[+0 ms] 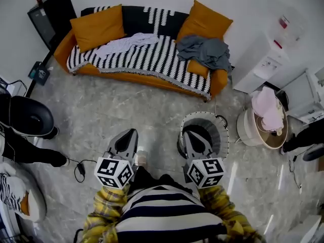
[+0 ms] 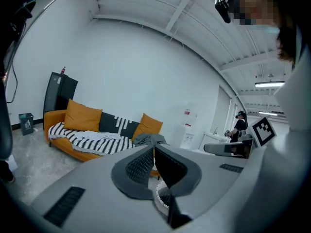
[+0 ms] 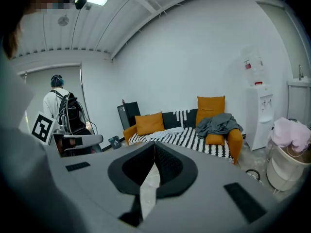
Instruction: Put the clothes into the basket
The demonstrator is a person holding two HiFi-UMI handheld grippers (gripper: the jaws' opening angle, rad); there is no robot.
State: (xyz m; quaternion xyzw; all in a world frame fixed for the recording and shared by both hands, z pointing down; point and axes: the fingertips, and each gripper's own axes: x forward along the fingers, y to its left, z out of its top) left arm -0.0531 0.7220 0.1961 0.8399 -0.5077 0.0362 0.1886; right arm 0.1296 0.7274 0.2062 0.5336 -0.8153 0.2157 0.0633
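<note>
Open floor (image 1: 126,110) leads to the sofa (image 1: 132,18); the basket (image 1: 219,129) stands ahead at right.

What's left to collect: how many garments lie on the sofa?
2: a pale garment on the sofa's left half, a grey garment at its right end. More may hide.

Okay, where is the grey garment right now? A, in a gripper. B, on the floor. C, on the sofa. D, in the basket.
C: the grey garment lies draped over the right end of the sofa, beside an orange cushion.
</note>
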